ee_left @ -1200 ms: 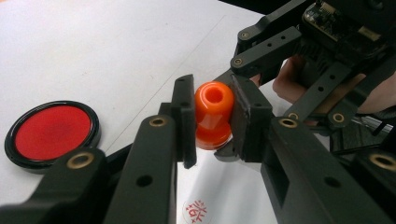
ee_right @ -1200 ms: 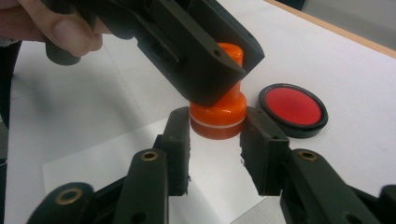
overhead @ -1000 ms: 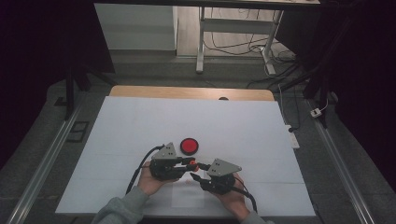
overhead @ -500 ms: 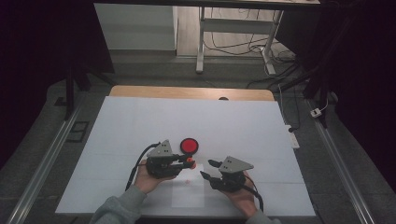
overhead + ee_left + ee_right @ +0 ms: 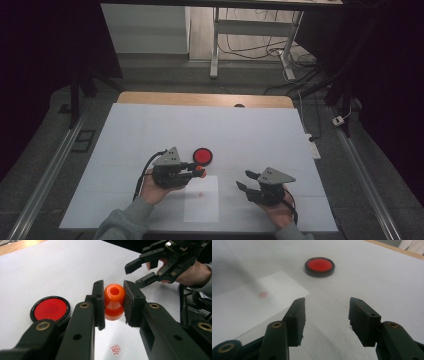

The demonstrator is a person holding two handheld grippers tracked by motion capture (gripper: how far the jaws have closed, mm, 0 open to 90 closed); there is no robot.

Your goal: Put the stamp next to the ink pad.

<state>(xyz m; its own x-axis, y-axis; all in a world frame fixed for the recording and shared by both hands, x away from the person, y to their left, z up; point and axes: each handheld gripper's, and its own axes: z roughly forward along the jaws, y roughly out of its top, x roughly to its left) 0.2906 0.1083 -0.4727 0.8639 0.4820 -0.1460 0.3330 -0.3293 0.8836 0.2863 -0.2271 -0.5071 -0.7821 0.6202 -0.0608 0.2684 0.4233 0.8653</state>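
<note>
Jaws of left gripper clamp orange stamp — right gripper spread wide, holding nothing.

glossy orange plastic stamp, matt white paper.

The high view is looking down and forward from above the near edge of the white table. Each gripper view is sitting low and close, looking along its jaws. All three are sharing the round red ink pad in its black rim.
</note>
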